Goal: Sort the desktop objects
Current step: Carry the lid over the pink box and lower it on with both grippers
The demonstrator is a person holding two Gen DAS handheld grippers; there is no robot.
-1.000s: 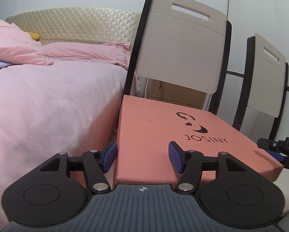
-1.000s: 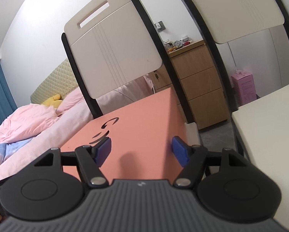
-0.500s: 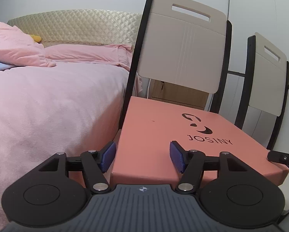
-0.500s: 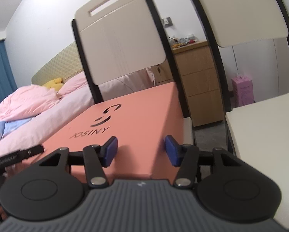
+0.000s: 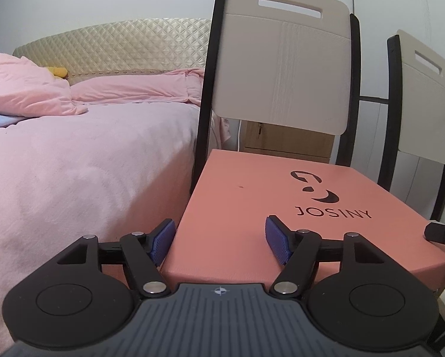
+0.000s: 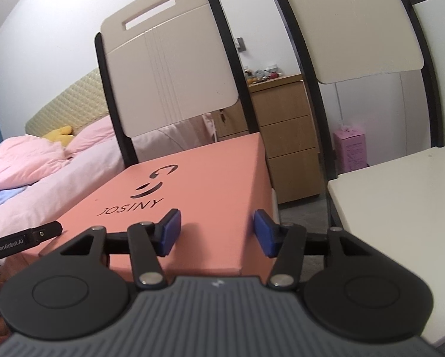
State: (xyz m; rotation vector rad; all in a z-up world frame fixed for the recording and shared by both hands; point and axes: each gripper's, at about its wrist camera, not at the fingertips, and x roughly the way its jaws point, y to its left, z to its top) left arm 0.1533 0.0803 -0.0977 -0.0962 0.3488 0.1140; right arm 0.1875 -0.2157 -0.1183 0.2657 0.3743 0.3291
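**Item under handling:** the salmon shoebox marked JOSINY. It lies flat on the seat of the chair, lid on, with its far end toward the chair back. The bed stands just to the left of the chair.

**Left hand-held gripper:** it is at the box corner farthest from the chair back, on the bed side. Its jaws are opening. One pad is outside the box wall and the other is over the lid, and neither is seen pressing.

**Right hand-held gripper:** it is at the opposite corner on the same end. It is drawn in as far as it goes, with the pads still apart astride that corner. I cannot tell whether they bite on the box.

**Step in hand, in my judgement:** a two-handed purchase on the box, not yet secured on the left side.

**Next move calls for:** both grippers seated evenly on the box walls and closed firmly. The lift should then be level, so the lid stays on and the box clears the chair back.
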